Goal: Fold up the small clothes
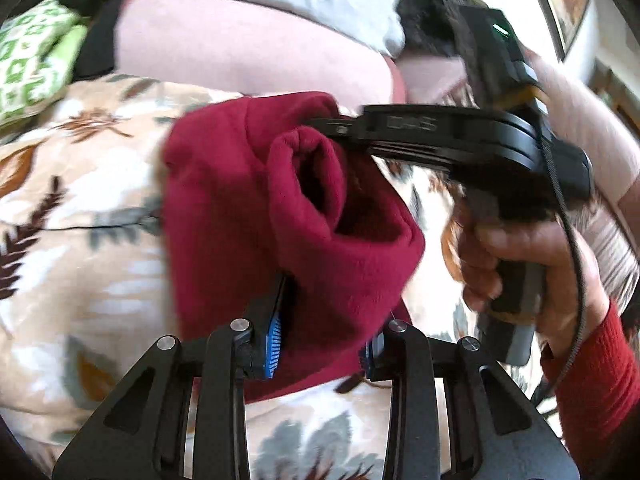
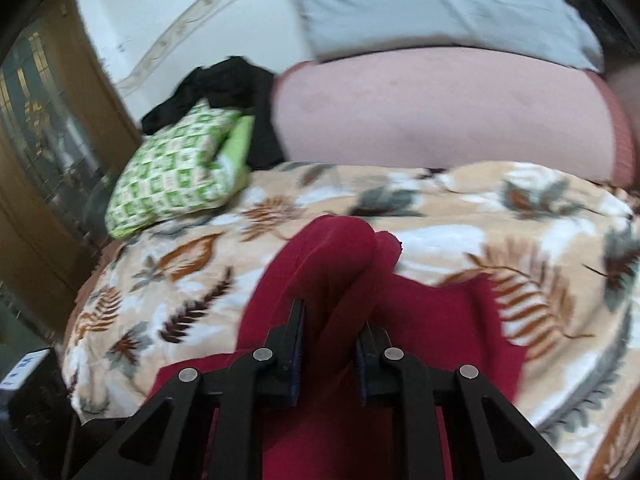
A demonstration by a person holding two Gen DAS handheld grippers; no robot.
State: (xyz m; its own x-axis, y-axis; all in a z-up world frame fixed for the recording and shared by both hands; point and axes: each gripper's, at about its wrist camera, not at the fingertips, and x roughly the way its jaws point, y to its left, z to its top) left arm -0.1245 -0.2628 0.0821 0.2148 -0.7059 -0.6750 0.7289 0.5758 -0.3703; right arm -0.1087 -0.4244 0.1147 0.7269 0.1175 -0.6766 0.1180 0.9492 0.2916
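Observation:
A dark red fleece garment (image 1: 248,216) is bunched and lifted over a leaf-print blanket (image 1: 80,208). My left gripper (image 1: 324,340) is shut on its near edge; the cloth fills the gap between the blue-padded fingers (image 1: 275,336). The right gripper (image 1: 344,130) comes in from the right in the left wrist view, its fingers pinching the garment's upper fold. In the right wrist view the right gripper (image 2: 330,344) is shut on a thick fold of the red garment (image 2: 320,264), which hangs over the blanket (image 2: 460,232).
A green-patterned pillow (image 2: 176,172) lies at the blanket's left far side, with black cloth (image 2: 224,80) behind it. A large pink cushion (image 2: 440,120) and a pale grey pillow (image 2: 420,8) lie beyond. A wooden door (image 2: 44,128) stands at left.

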